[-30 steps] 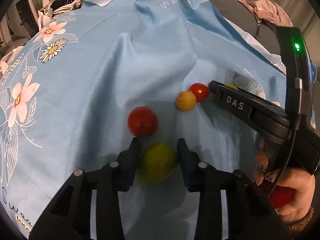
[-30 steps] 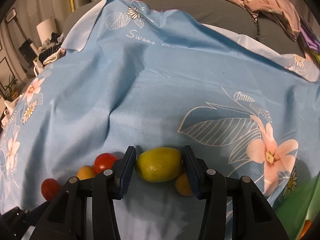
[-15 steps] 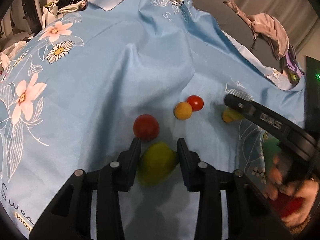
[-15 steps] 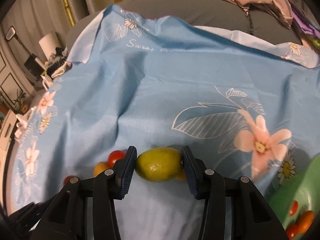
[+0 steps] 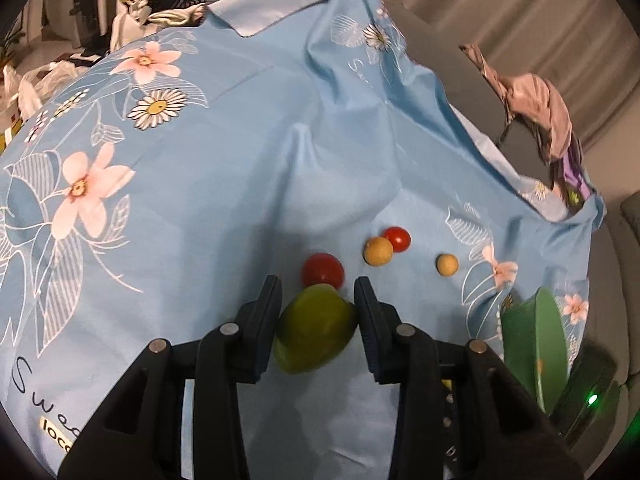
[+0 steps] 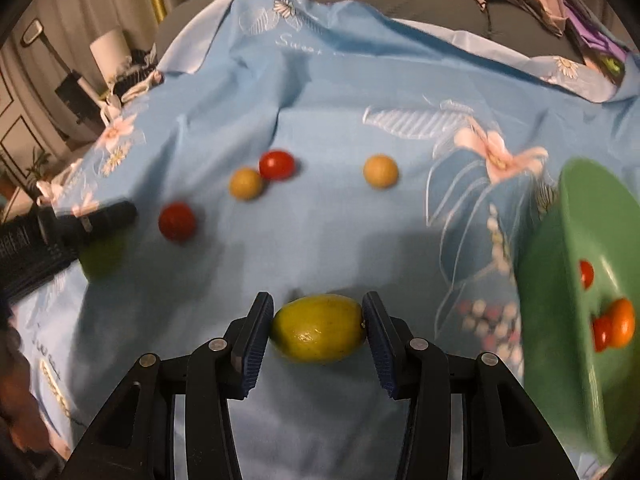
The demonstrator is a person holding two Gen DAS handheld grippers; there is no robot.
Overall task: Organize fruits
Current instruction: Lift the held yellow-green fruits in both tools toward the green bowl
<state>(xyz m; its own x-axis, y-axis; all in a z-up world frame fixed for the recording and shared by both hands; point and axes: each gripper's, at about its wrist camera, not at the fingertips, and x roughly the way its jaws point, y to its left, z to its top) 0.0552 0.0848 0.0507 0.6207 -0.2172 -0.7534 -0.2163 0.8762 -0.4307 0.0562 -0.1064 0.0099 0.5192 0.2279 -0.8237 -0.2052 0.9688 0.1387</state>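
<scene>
The left gripper (image 5: 316,316) is pinching a yellow-green, lemon-shaped fruit (image 5: 314,330) between its two black fingers, holding it above the light blue flower-printed cloth (image 5: 224,184) that is covering the surface. The right gripper (image 6: 318,326) is likewise clamping an oval yellow-green fruit (image 6: 318,328), its blue-ribbed pads (image 6: 256,344) pressing on either end.

Four small round fruits are lying loose on the cloth: a larger red one (image 6: 177,221), a smaller red one (image 6: 277,165) touching a pale orange ball-shaped fruit (image 6: 245,183), and a second pale orange one (image 6: 380,171) sitting well apart to the right. In the left wrist view the larger red one is showing just beyond the held fruit.

A green bowl (image 6: 560,288) is standing at the right edge of the cloth (blurred in the right wrist view), holding a few small red and orange fruits (image 6: 616,322). The left gripper is also appearing at the left edge of the right wrist view, its fruit beside the larger red one.
</scene>
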